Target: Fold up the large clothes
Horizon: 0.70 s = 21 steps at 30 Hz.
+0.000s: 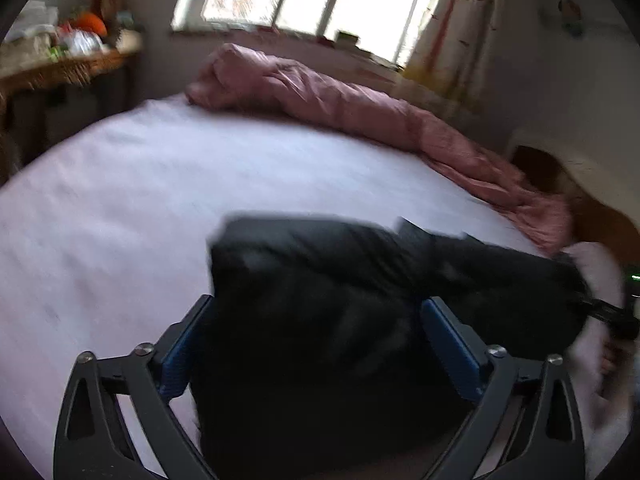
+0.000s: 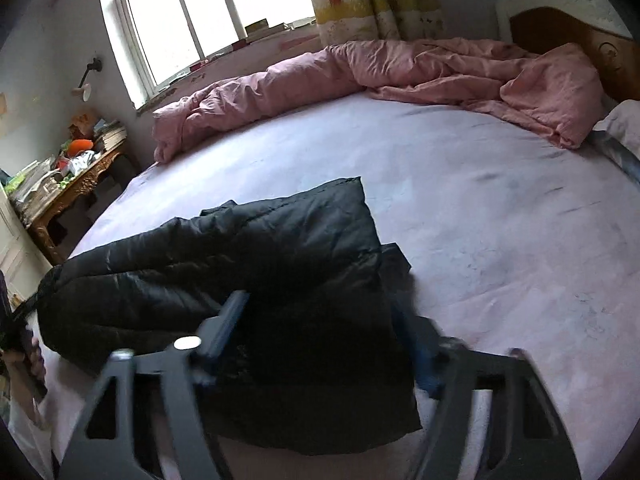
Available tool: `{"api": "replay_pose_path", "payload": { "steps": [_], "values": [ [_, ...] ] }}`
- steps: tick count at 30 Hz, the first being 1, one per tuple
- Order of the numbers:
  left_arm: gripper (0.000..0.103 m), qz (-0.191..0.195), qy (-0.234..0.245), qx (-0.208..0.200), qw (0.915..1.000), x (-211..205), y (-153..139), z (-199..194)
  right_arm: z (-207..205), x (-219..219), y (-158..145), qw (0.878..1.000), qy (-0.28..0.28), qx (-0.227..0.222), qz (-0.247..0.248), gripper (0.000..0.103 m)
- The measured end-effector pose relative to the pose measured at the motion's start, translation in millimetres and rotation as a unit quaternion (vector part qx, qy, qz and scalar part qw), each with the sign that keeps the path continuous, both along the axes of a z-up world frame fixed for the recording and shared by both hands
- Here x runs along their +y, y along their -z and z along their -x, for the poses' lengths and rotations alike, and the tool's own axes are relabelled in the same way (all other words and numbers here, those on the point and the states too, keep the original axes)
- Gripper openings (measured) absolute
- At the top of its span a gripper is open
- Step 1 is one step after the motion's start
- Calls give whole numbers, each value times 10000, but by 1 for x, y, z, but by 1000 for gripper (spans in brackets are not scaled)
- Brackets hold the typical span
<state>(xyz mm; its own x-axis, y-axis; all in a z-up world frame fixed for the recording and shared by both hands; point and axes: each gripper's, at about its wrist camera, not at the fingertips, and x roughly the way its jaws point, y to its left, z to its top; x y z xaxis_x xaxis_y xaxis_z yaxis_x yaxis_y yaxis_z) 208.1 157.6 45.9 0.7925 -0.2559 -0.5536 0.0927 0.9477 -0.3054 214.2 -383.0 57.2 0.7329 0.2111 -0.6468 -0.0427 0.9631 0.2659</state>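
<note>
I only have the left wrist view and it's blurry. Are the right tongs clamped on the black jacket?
Observer: No. In the right wrist view the right tongs stand open, with one finger on either side of the black jacket.
Operator: Is the fold tidy on that side?
Observer: Not quite. A dark flap sticks out from under the top layer on the headboard side.
Operator: Anything at the head end I should know about?
Observer: A pale pillow lies beside the pink duvet, well apart from the jacket.
</note>
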Motion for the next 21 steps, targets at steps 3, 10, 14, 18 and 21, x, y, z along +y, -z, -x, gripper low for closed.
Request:
{"api": "replay_pose_path", "payload": {
  "steps": [3, 10, 14, 18, 21],
  "values": [
    [3, -312, 290, -309, 9986, -10, -13, -1, 1, 5, -4, 9998, -66, -169, 48, 11],
    [3, -491, -88, -544, 9973, -18, -13, -40, -19, 24, -16, 9950, 393, -785, 484, 7],
    [5, -863, -117, -146, 9961, -26, 25, -64, -41, 24, 20, 9970, 471, -368, 491, 7],
    [5, -840, -116, 96, 9964, -25, 39, -69, -51, 28, 36, 9972, 491, -216, 514, 7],
    [6, -812, -107, 170, 9965, -25, 43, -67, -51, 28, 40, 9969, 505, -167, 579, 7]
  ]
}}
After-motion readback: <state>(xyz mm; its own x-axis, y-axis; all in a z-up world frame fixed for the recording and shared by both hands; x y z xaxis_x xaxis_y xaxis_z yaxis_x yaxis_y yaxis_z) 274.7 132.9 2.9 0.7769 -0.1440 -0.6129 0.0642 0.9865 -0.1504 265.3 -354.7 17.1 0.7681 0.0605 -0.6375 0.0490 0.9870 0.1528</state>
